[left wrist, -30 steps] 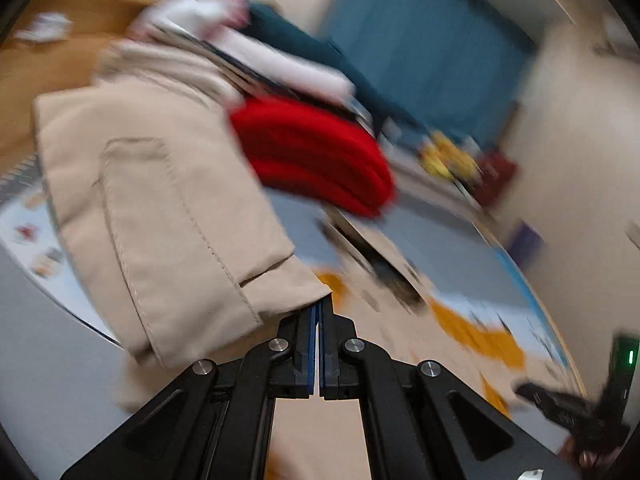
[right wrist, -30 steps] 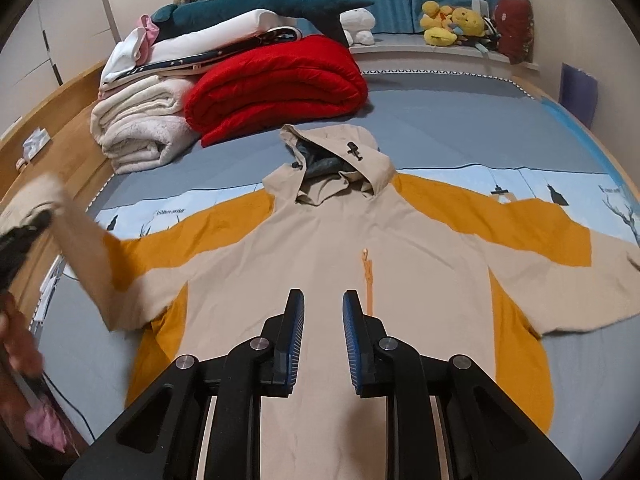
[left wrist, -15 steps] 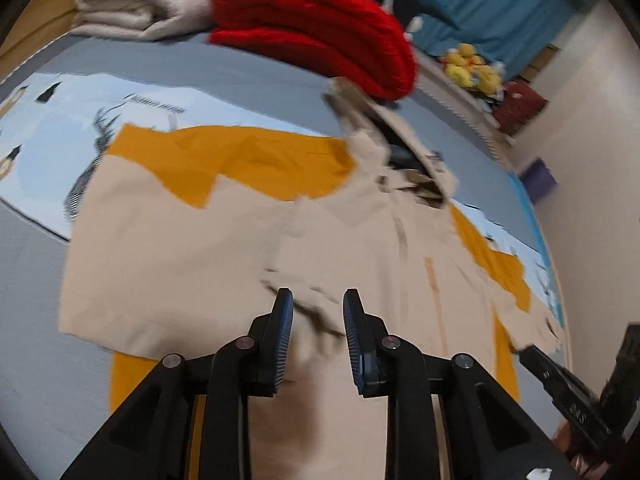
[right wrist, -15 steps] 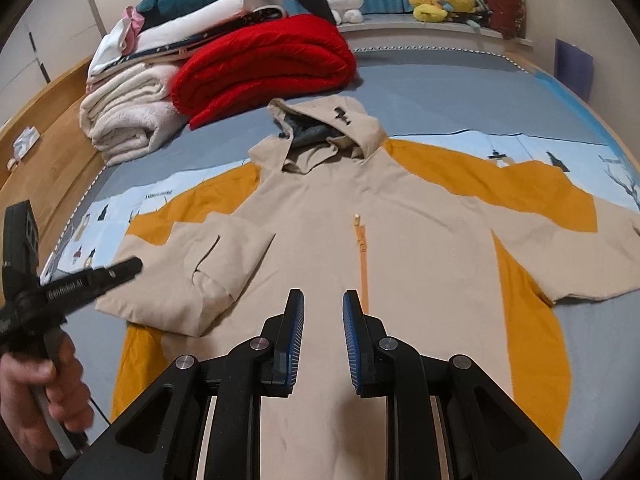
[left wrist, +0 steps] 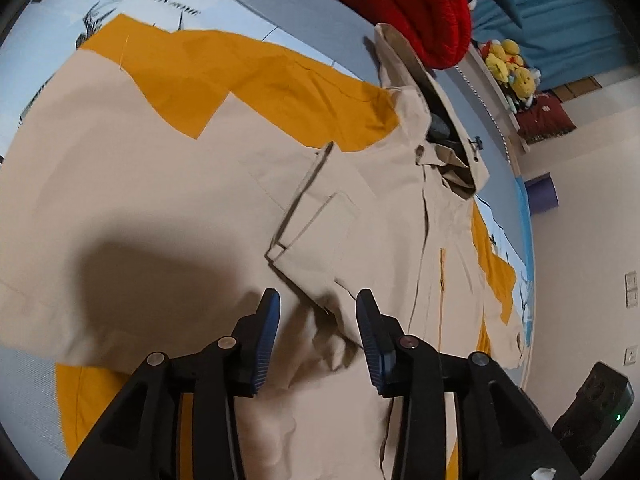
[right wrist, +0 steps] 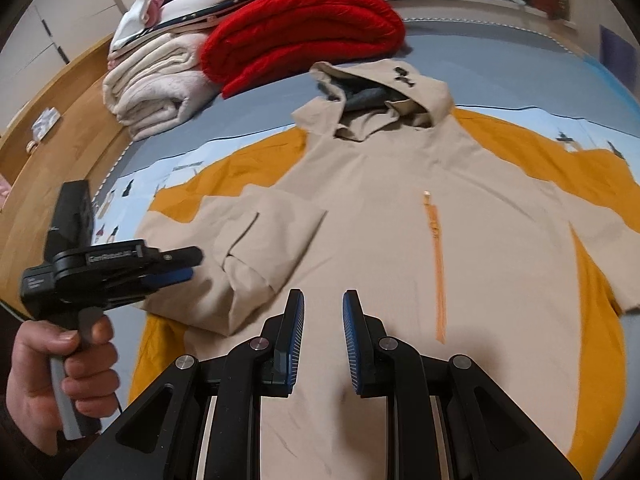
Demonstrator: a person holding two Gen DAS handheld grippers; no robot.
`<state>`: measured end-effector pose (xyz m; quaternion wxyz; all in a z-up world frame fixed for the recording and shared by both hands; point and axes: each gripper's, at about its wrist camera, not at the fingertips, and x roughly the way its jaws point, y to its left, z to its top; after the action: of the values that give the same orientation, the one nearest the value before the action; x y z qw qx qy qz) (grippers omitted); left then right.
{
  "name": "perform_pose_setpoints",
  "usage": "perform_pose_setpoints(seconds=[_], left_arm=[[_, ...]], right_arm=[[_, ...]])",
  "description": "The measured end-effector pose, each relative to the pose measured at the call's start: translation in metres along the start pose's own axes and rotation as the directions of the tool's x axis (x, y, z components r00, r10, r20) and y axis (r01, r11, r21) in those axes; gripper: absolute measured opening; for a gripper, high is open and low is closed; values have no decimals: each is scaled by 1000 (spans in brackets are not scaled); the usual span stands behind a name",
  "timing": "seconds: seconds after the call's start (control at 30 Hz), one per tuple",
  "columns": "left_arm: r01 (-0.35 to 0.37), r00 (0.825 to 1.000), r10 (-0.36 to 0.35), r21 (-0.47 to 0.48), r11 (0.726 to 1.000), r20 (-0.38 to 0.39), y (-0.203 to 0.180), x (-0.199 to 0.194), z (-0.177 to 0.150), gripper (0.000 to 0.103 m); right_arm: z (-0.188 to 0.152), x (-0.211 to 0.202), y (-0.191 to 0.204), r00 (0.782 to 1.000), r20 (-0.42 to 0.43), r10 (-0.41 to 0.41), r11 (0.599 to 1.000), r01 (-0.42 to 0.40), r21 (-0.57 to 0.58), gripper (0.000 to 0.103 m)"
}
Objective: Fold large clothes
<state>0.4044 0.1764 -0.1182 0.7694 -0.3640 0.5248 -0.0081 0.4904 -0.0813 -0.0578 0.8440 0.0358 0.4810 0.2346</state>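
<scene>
One sleeve (right wrist: pixel 256 248) of the jacket (right wrist: pixel 400 248) now lies folded across the left chest panel; a second ago the left gripper (left wrist: pixel 318 320) was clamped on its cuff and carrying it through the air. That gripper has since released — its fingers stand wide apart, nothing between them, hovering just above the folded cuff. In the right wrist view it sits at the near left, just beside the folded sleeve's edge.

The right gripper (right wrist: pixel 323 326) has stayed above the lower front of the jacket throughout, fingers narrowly parted and empty.

Judged from the present layout, the first sleeve fold is complete. The right sleeve (right wrist: pixel 568 184) is still spread out flat to the right, so it is the likely next step, followed by the body fold.

Condition of the jacket:
- Position: flat on the bed (right wrist: pixel 500 76), front side up, hood (right wrist: pixel 384 96) at the far end, hem nearest the cameras.
- Colour: beige body, orange panels across the shoulders and down both sides, a short orange zip (right wrist: pixel 436 264) at centre chest.
- Folded sleeve: the cuff end is bunched and creased — it may need smoothing before the next fold.
- Surroundings: a rolled red blanket (right wrist: pixel 304 32) and stacked pale blankets (right wrist: pixel 156 88) lie beyond the hood, apart from the jacket.
</scene>
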Motion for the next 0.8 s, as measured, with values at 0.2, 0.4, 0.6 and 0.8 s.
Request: perform_pose_setpoints(seconds=[0.2,0.4,0.6,0.8], left_arm=[[-4,999,3,-30,1000,-40,8,19,8,38],[36,999,-36,3,999,-21,-3,20,12,4],[316,949,-300,238,919,-102,-64,2,-2,2],[314,948,-277,319,894,-158,-80,4,-15,3]], right_arm=[[5,9,14,999,-1,35,997,-35,-75,22],[8,16,25,998,-10,65,988,-65,-137,24],[7,31,24,994,-50,94,988,-100,-122,37],[5,49,15,991,-96,94,993,-100,-60,47]])
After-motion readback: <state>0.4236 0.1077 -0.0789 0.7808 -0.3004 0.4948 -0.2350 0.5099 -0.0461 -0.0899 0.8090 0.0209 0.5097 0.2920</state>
